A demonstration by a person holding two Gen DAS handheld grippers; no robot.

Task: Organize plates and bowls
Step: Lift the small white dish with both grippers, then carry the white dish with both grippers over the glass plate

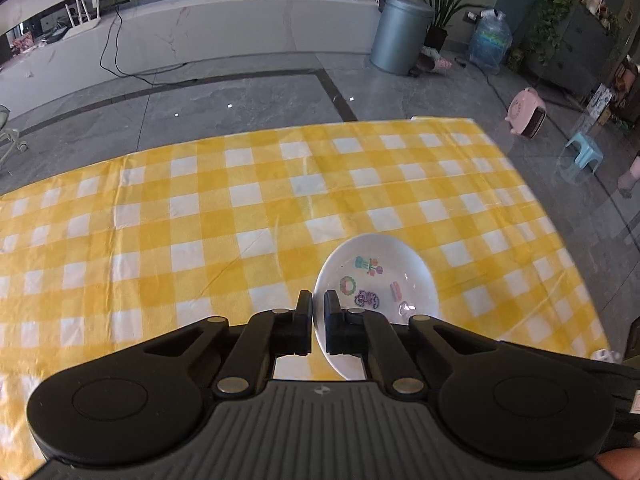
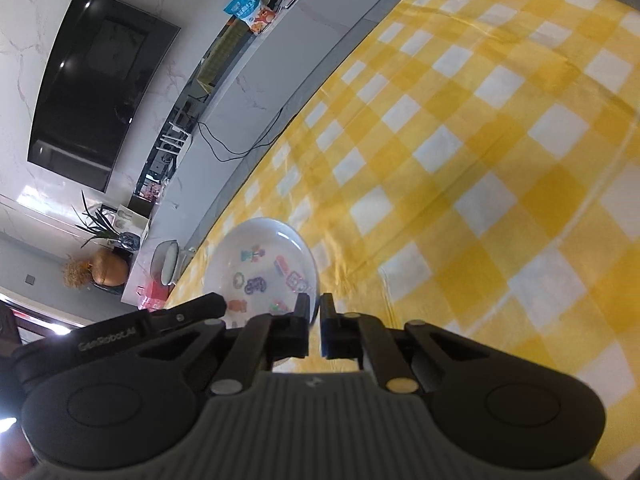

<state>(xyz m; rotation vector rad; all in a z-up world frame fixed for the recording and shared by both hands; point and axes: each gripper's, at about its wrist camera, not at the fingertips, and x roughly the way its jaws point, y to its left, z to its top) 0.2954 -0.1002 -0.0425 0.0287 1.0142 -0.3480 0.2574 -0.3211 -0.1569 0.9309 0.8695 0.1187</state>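
Checked tablecloth, bowl in both tools

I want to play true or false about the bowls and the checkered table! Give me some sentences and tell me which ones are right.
1. The tablecloth is yellow and white checks. True.
2. The left tool is wide open and touches nothing. False: its fingers are pinched on the rim of a white bowl.
3. The bowl in the left tool has colourful cartoon pictures inside. True.
4. The right tool holds a red cup. False: it is closed on the rim of a white picture bowl.
5. A black TV hangs on the wall. True.
6. The bin on the floor is bright green. False: it is grey.
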